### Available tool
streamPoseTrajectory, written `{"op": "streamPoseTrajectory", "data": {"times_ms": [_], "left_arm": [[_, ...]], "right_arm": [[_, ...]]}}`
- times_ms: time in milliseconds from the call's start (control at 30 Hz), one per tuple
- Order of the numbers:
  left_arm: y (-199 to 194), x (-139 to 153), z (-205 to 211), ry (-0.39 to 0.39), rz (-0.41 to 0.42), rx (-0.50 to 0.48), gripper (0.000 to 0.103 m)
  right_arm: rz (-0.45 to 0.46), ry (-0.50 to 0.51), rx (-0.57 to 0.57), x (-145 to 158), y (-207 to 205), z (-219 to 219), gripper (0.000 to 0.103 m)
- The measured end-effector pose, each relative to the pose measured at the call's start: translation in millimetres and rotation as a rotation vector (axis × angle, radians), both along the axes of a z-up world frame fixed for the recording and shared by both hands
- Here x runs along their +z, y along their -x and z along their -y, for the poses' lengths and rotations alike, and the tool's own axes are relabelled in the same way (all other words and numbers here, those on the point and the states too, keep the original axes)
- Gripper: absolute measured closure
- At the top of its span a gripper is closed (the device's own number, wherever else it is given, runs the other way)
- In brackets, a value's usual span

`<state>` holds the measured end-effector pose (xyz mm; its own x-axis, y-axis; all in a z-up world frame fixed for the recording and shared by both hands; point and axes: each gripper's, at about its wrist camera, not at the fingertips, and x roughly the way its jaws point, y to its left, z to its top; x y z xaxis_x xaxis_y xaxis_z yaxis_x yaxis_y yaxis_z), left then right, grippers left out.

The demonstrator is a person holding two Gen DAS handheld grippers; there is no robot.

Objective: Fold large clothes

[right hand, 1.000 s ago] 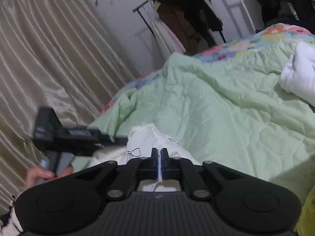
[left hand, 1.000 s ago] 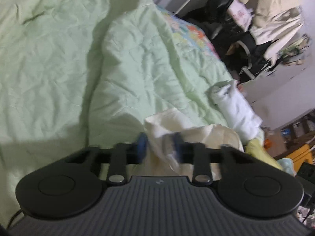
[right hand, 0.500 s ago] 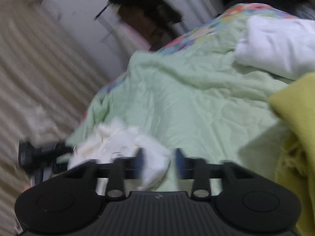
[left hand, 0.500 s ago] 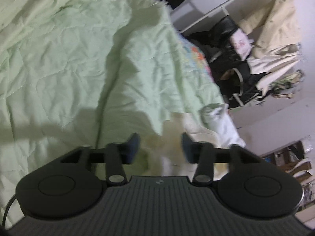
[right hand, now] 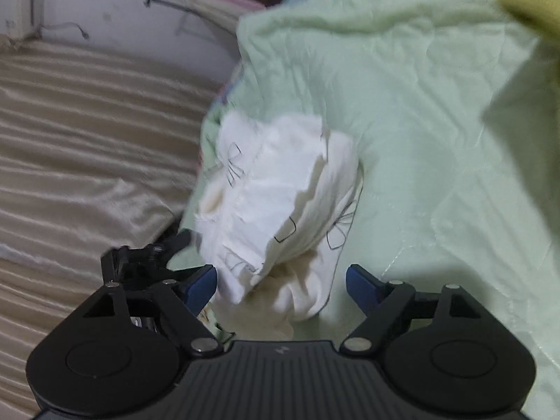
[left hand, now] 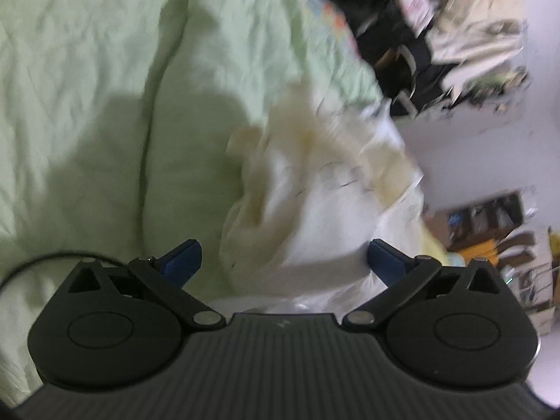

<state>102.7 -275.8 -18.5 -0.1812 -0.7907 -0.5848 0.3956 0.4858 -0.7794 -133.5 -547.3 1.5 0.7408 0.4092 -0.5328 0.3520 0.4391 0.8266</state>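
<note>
A crumpled white garment [right hand: 280,206] with thin black line drawings and yellowish stains lies in a heap on the pale green quilt [right hand: 402,112]. It also shows in the left wrist view [left hand: 315,189], blurred. My right gripper [right hand: 281,285] is open and empty, its blue pads either side of the heap's near end. My left gripper [left hand: 285,262] is open wide and empty just short of the heap. The left gripper's black body [right hand: 140,262] shows at the heap's left in the right wrist view.
A beige striped curtain [right hand: 87,140] hangs left of the bed. A yellow-green cloth [right hand: 532,3] lies at the far right on the quilt. A rack with dark and cream clothes [left hand: 437,28] and cluttered shelves [left hand: 507,231] stand beyond the bed's edge.
Both grippers have opened and let go of the white garment, which has dropped into a heap on the quilt. Both views have swung downward toward it.
</note>
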Motion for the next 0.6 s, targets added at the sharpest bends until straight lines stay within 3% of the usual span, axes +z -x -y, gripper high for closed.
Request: {"op": "streamPoseTrajectory", "data": {"times_ms": [167, 200, 267, 333, 367, 500, 600], "left_arm": [[0.2, -7.6, -2.0, 0.029, -0.021, 0.089, 0.000], [2.0, -7.2, -2.3, 0.026, -0.007, 0.096, 0.002], [6.4, -2.8, -3.2, 0.003, 0.035, 0.108, 0.017], [15.2, 10.0, -0.8, -0.028, 0.113, 0.104, 0.034], [20.0, 17.3, 1.0, -0.041, 0.153, 0.098, 0.036], [49.7, 61.2, 16.7, -0.117, 0.385, 0.040, 0.039], [62.7, 82.8, 21.3, -0.118, 0.445, -0.001, 0.041]], "right_arm": [[-0.020, -0.004, -0.021, -10.0, -21.7, -7.4, 0.015], [-0.019, 0.002, -0.046, -13.9, -25.1, -9.0, 0.019], [-0.030, 0.067, -0.069, -15.5, -29.5, -12.3, 0.046], [-0.013, 0.095, -0.062, -17.2, -27.6, -16.4, 0.068], [-0.003, 0.105, -0.059, -18.3, -26.2, -18.4, 0.073], [0.058, 0.232, -0.027, -3.5, -16.4, -32.4, 0.077], [0.104, 0.258, -0.028, 10.3, -5.6, -34.4, 0.078]]}}
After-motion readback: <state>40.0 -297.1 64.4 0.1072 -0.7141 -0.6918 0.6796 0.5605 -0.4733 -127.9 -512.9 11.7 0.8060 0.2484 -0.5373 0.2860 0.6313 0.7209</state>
